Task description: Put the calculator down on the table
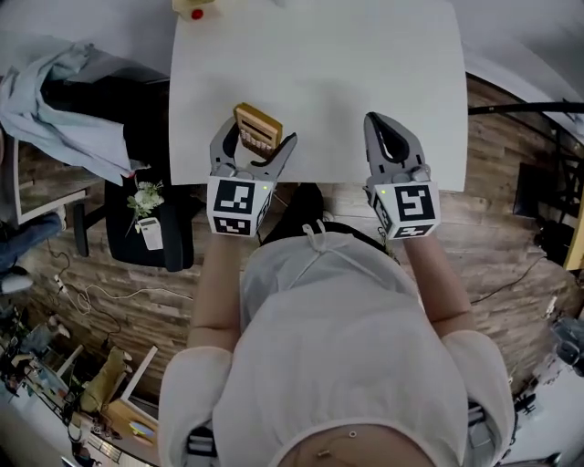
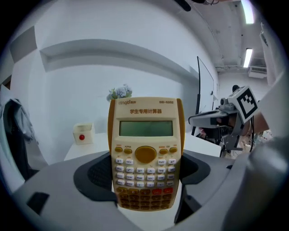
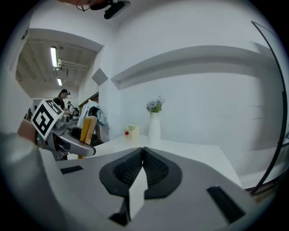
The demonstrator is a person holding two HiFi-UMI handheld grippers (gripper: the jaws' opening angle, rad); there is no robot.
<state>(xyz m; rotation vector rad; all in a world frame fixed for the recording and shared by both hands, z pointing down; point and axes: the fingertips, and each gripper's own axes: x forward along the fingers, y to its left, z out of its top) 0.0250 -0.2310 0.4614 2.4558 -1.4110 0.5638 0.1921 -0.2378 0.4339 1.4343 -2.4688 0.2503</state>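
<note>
A tan scientific calculator (image 2: 145,153) with white and brown keys stands upright between my left gripper's jaws, which are shut on its lower half. From the head view the calculator (image 1: 257,129) sticks up out of the left gripper (image 1: 254,150) above the near edge of the white table (image 1: 365,82). My right gripper (image 1: 394,146) hangs over the table's near right part, its ribbed pads (image 3: 153,169) pressed together with nothing between them. The right gripper view catches the calculator (image 3: 87,131) edge-on at the left, in the left gripper (image 3: 67,140).
A small cream box with a red button (image 1: 193,10) sits at the table's far left edge. A white vase with flowers (image 3: 154,122) stands at the far side. A dark chair with clothes (image 1: 91,119) is left of the table, above a wooden floor.
</note>
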